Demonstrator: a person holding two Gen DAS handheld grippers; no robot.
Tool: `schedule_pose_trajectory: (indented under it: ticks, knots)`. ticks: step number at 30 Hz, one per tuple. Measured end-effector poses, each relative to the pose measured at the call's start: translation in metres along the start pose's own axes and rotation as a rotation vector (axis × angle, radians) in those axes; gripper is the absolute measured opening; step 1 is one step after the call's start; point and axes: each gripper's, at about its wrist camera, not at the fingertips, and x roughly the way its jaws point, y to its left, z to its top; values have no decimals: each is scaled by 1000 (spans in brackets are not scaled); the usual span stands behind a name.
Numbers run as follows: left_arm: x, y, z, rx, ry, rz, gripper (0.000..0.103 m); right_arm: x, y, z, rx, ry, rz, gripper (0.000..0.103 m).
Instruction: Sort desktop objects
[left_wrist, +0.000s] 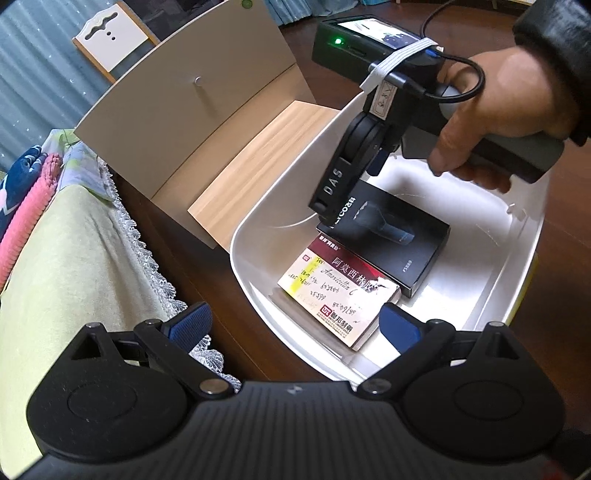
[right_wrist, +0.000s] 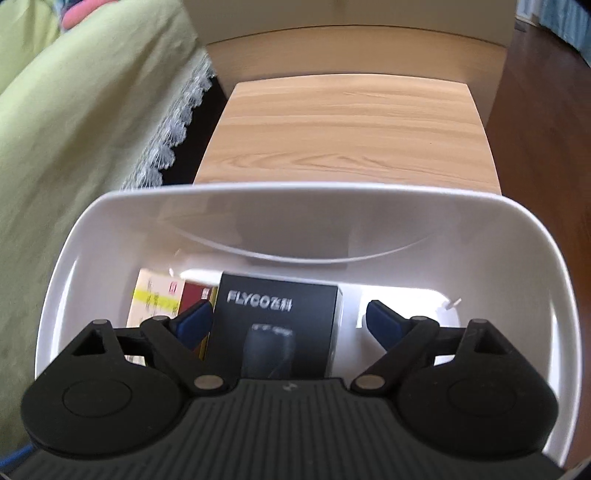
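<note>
We hold our left gripper (left_wrist: 295, 325) wide open and empty at the near rim of the bin (left_wrist: 258, 295). Ahead of it the pill box (left_wrist: 332, 295) and, rightward, the black box (right_wrist: 277, 314) already lie inside. Our right gripper (right_wrist: 288, 321) hangs open straddling the black box without gripping; the shelf (right_wrist: 351, 125) beyond looks bare, so we judge sorting nearly done

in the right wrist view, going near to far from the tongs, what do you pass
right tongs → black flyco box inside the white bin → bin's far wall → wooden tabletop → white cabinet
</note>
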Motion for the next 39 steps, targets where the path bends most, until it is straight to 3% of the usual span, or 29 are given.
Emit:
schedule_pose_trajectory:
  ticks: [6,12,22,26,39]
  knots:
    - [1,-3,4,22,-4,-5,98,5,-14,3,93,-50,1,88]
    - [2,-8,3,40,5,-11,98,19,-22,5,146,-30,23,88]
    - [4,-12,8,52,14,-65,98,24,-13,5,108,-1,25,86]
    - [6,-11,7,43,18,-73,98,25,-11,3,104,15,45,80]
    - [13,-10,5,54,38,-77,98,17,-16,-2,141,29,84,79]
